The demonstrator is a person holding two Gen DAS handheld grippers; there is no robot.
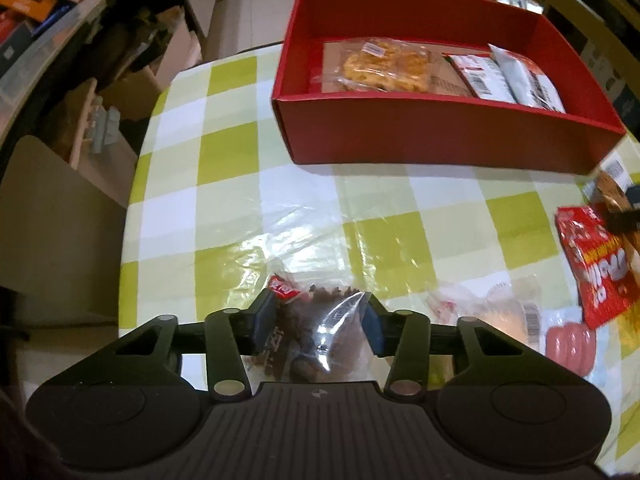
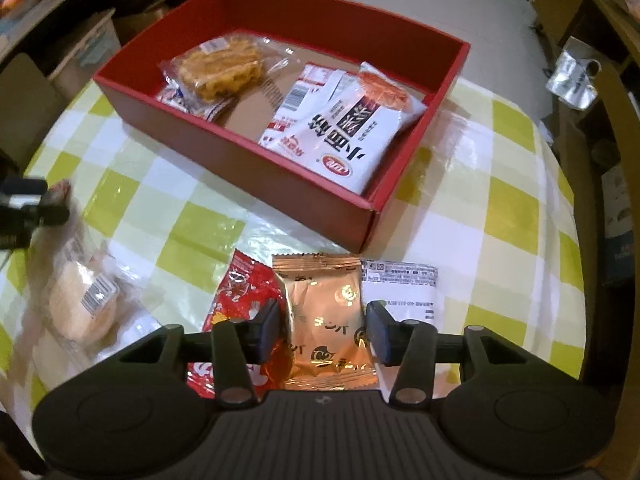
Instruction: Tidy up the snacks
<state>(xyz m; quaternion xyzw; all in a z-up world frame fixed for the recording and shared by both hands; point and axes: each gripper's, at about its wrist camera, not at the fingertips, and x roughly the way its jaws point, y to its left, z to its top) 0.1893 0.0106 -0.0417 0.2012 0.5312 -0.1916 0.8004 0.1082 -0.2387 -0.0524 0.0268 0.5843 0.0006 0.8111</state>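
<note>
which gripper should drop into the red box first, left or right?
Probably right. The right gripper is shut on the orange snack packet, close to the red box. The left gripper is shut on a clear bag of brown snack, with more tablecloth to cross.

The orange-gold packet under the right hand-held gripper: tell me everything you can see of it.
The orange-gold packet is a shiny foil pouch with crimped top and bottom seams and round dark printed emblems. It looks sealed and slightly puffed. It sits between the right hand-held gripper's pads, which appear to press its sides. Its left edge overlaps a red packet; a white packet lies at its right, in front of the red box.
</note>
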